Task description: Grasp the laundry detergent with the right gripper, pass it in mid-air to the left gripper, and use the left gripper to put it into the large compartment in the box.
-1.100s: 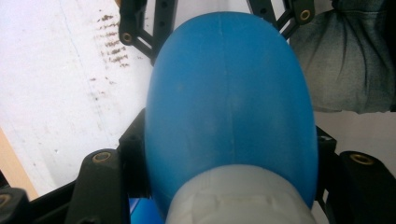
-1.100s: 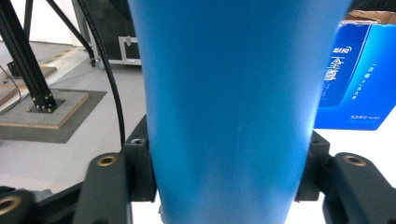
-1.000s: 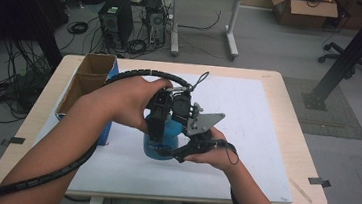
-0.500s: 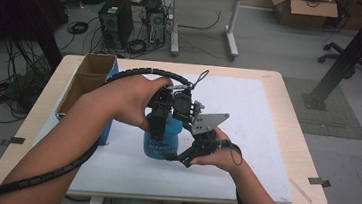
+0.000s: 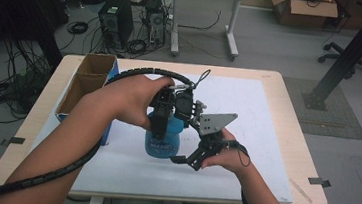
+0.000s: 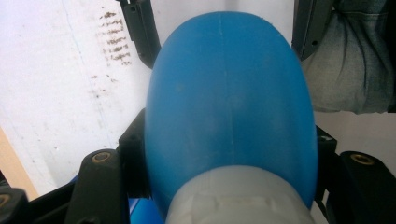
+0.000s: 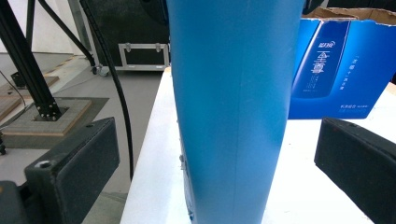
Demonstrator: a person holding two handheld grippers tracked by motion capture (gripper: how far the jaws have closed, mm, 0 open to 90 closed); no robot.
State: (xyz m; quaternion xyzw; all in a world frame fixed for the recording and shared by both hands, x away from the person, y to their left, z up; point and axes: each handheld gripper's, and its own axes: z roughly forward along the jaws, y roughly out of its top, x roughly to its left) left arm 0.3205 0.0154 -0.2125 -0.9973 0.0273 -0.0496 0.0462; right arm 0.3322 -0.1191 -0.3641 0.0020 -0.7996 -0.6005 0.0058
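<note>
A blue bottle [image 5: 164, 139] stands upright on the white sheet [image 5: 267, 120] that covers the counter [image 5: 296, 108], a little below and left of the middle of the high view. The left tool [image 5: 158, 130] comes down on it from above, held in the person's left hand [image 5: 134, 100], whose forearm enters from the lower left of the frame with a black ribbed cable [image 5: 146, 72] arching over it. In the left gripper view the rounded blue shoulder of the bottle [image 6: 229, 107] and its pale neck sit between the tool's black jaws at the bottom corners, which clamp it from both sides; the jaws are as far closed as they go on it.

The right tool [image 5: 186, 160] lies low at the bottle's right side in the high view, in the right hand [image 5: 226, 154], with its grey three-cornered plate [image 5: 216, 121] above. Its jaws have just been opening. In the right gripper view the bottle's blue wall [image 7: 233, 102] rises through the middle of the frame, and the two black pads [image 7: 74, 161] stand well apart at lower left and lower right, with clear gaps to the bottle on both sides, so this tool has hold of nothing.

A blue cardboard box [image 5: 89, 90] with an open top stands at the left edge of the counter; its printed blue side [image 7: 341, 65] shows at the upper right of the right gripper view, behind the bottle.
</note>
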